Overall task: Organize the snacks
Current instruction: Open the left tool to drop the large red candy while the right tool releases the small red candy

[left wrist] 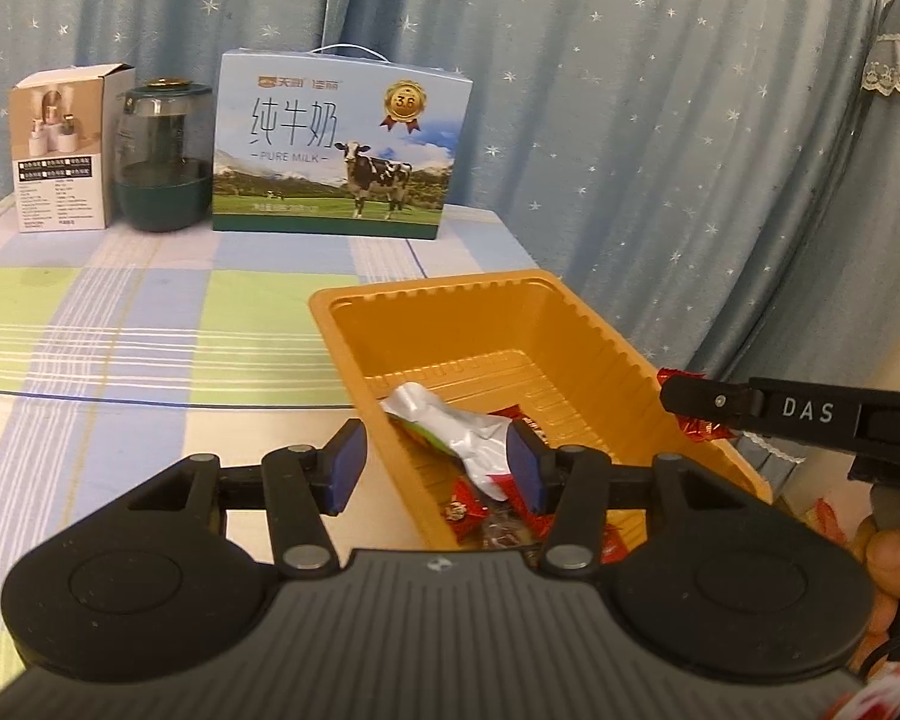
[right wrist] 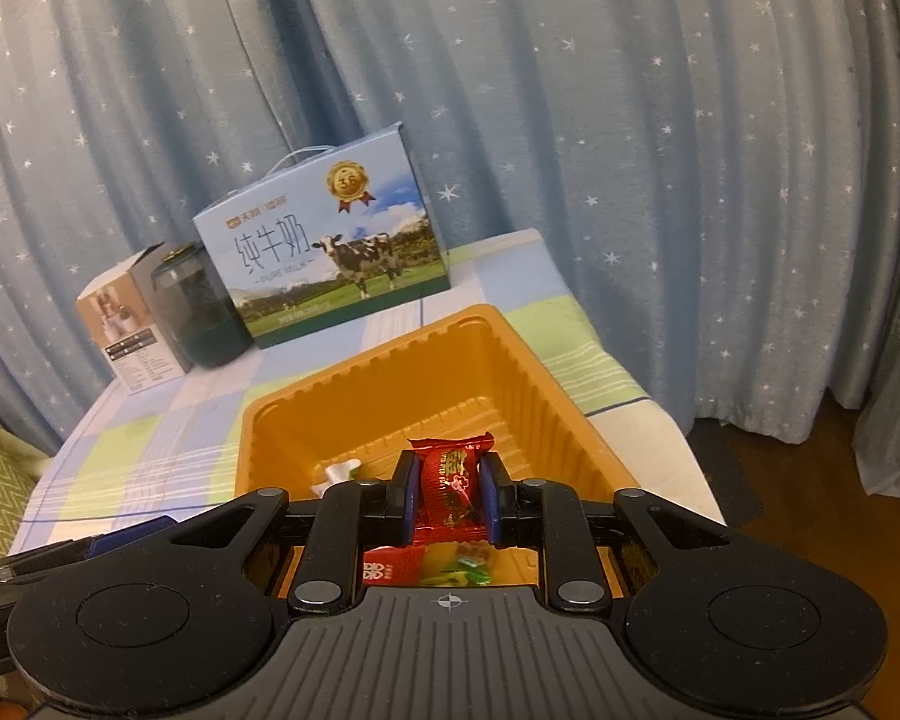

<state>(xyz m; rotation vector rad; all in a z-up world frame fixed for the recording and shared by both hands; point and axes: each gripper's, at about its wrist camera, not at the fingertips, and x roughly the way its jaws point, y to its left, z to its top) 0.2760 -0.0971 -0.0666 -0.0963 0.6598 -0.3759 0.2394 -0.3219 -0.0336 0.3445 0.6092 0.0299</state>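
Observation:
An orange plastic tray (left wrist: 510,306) sits on the checked tablecloth and also shows in the right wrist view (right wrist: 390,372). It holds a silver pouch (left wrist: 456,426) and several red wrapped candies (left wrist: 468,510). My left gripper (left wrist: 435,459) is open and empty, its fingers astride the tray's left wall. My right gripper (right wrist: 450,495) is shut on a red wrapped candy (right wrist: 453,480) above the tray's near end. That gripper (left wrist: 696,408) enters the left wrist view from the right over the tray's right rim.
A blue milk carton box (left wrist: 339,144), a dark green glass jar (left wrist: 162,159) and a small cardboard box (left wrist: 63,150) stand at the table's far edge before a starred blue curtain. The table's right edge drops to a dark floor (right wrist: 810,480).

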